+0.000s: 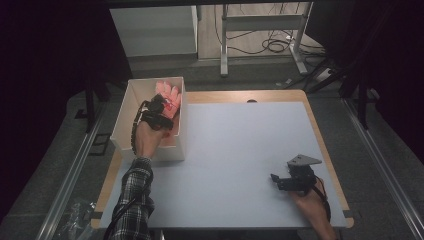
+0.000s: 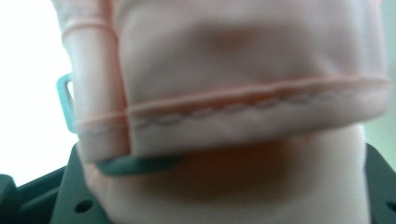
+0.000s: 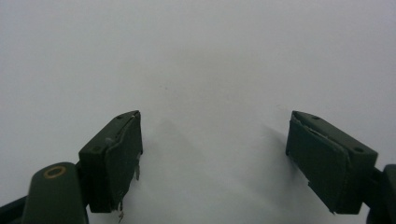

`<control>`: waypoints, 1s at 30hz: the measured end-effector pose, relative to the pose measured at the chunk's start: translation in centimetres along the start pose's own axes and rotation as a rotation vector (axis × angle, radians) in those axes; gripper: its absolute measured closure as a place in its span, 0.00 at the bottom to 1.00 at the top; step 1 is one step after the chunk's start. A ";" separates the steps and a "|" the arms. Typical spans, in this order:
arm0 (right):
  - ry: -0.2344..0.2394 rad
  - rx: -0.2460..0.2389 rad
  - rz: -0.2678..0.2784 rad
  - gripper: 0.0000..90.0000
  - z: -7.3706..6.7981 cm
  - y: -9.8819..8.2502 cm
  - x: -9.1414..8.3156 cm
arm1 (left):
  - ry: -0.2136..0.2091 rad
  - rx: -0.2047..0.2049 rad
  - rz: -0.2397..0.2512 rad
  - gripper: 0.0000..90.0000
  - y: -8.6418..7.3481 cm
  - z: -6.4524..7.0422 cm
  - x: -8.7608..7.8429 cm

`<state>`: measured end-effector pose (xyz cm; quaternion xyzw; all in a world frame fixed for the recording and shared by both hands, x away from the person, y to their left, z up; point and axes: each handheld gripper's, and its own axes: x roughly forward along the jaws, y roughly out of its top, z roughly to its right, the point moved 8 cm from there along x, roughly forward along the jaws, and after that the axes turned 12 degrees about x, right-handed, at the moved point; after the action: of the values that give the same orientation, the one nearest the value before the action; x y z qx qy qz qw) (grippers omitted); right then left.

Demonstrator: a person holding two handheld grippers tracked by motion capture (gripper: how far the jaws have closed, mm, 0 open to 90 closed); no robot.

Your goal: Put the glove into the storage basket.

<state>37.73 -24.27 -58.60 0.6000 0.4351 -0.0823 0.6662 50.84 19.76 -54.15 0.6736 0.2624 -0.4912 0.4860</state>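
Glove (image 1: 169, 95), pink, sits in the upper left of the high view, its fingers draped over the far edge of a white box (image 1: 123, 117) that stands on the left side of the tabletop (image 1: 235, 150). My left tongs (image 1: 159, 107) are inside that box, right against the glove, with my left hand (image 1: 146, 137) and a plaid sleeve (image 1: 133, 197) coming up from the bottom left of the frame. From this height I cannot make out how the jaws stand. My right tongs (image 1: 280, 181) rest low in the lower right of the frame, well apart from the box, on bare pale tabletop, with the grey three-cornered plate on top and my right hand (image 1: 312, 205) behind them.

In the left gripper view the glove (image 2: 243, 84) is pressed close to the camera and blurred. I see pink fabric with a stitched hem running across the middle of the frame, folded over itself. Dark jaw parts show at the lower left and lower right corners, and the fabric passes down between them, so the left tongs are clenched on the glove. A bright white surface shows at the upper left; I take it for the box wall.

In the right gripper view the right tongs (image 3: 212, 158) are released: the two dark jaws stand wide apart at the lower left and lower right, with plain pale tabletop (image 3: 201, 60) between and beyond them. Faint shadows fall beside each jaw.
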 end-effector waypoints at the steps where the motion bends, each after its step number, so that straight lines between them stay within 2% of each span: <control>1: 0.000 0.000 0.000 0.21 0.0 0.0 0.0 | -0.008 -0.003 -0.006 0.41 0.0 0.2 0.2; 7: 0.000 0.000 0.000 0.21 0.0 0.0 0.0 | -0.030 0.010 -0.070 0.40 -0.2 0.8 1.0; 10: 0.000 0.000 0.000 0.21 0.0 0.0 0.0 | -0.029 0.007 -0.080 0.39 -0.2 0.8 1.2; 18: 0.000 0.000 0.000 0.21 0.0 0.0 0.0 | -0.034 0.014 -0.150 0.35 -0.4 0.8 2.4; 20: 0.000 0.000 0.000 0.21 0.0 0.0 0.0 | -0.033 0.031 -0.161 0.33 -0.3 0.9 2.4; 25: 0.000 0.000 0.000 0.21 0.0 0.0 0.0 | -0.062 0.039 -0.169 0.19 -0.4 1.0 2.4; 30: 0.000 0.000 0.000 0.21 0.0 0.0 0.0 | -0.059 0.012 -0.148 0.08 -0.4 1.0 1.9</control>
<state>37.73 -24.28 -58.60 0.5999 0.4352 -0.0823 0.6663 50.81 18.79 -56.10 0.6405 0.2940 -0.5471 0.4517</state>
